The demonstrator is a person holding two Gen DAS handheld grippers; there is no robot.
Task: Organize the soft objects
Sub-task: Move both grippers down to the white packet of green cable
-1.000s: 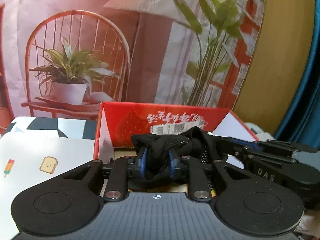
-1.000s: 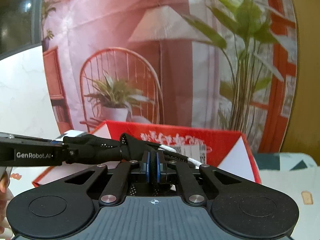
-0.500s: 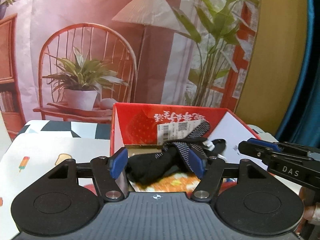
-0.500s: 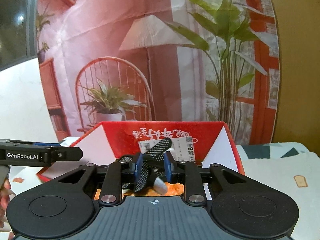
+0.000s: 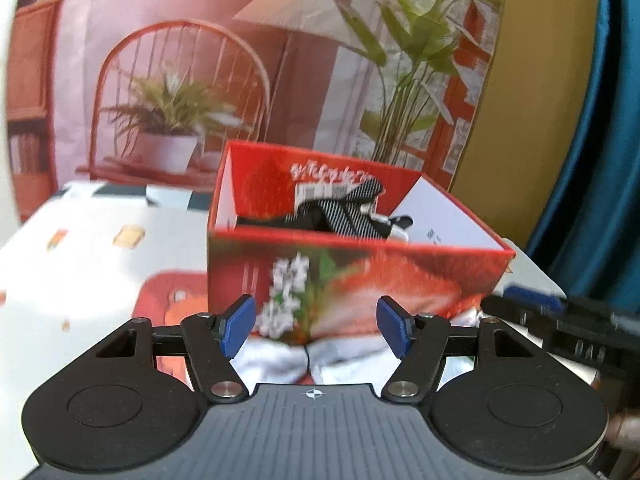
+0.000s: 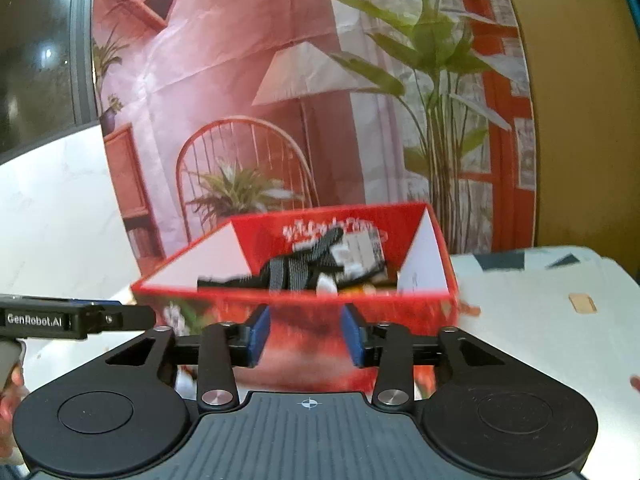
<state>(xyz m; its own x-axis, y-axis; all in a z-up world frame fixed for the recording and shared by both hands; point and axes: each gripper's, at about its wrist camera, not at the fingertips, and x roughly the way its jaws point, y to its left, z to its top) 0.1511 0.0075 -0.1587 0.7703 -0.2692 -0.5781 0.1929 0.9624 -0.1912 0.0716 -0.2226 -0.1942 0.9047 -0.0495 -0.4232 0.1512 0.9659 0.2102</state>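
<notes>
An open red box (image 5: pixel 360 276) (image 6: pixel 404 308) stands on the table ahead of both grippers. Inside it lies a bundle of black and grey striped soft pieces (image 5: pixel 340 212) (image 6: pixel 304 268), resting free. My left gripper (image 5: pixel 316 330) is open in front of the box's near wall, with nothing between its blue pads (image 5: pixel 238 326). My right gripper (image 6: pixel 306 338) is also back from the box, its jaws opening and empty. The other gripper's black body shows at the right edge of the left wrist view and at the left edge of the right wrist view.
The table wears a white cloth (image 5: pixel 92 264) (image 6: pixel 532 320) with small printed pictures. A printed backdrop of a chair, plants and a lamp (image 5: pixel 248 80) hangs close behind the box. A blue curtain (image 5: pixel 600 160) hangs at the right.
Both grippers let go of the black striped soft pieces, which now lie in the red box. Both have opened and drawn back, so the box's front wall is in view.
</notes>
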